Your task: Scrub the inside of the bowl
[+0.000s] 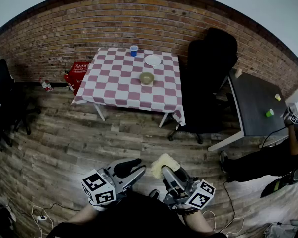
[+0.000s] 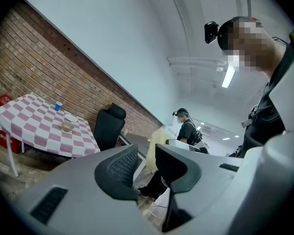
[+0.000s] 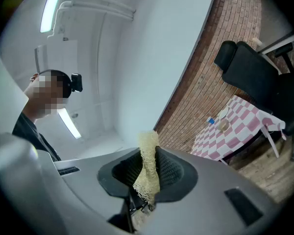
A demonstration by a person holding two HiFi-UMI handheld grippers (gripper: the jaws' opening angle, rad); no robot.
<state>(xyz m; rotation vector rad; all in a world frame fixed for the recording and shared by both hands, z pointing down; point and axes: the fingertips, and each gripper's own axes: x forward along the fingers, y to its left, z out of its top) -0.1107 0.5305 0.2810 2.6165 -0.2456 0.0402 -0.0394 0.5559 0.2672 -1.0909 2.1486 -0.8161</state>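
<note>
No text can be read; the red crate (image 1: 80,69) may carry print, too small to tell.

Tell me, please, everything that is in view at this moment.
table: one, pink-and-white checked cloth, by the brick wall
bowl: one, olive-tan, mid-table
plate: one, white, behind the bowl
cup: one, blue, table's far edge
crate: one, red, left of the table
office chair: one, black, right of the table
desk: one, dark, far right
scrub pad: one, pale yellow, foreground, clamped
left gripper: grey, jaws apart, empty
right gripper: grey, shut on the scrub pad
</note>
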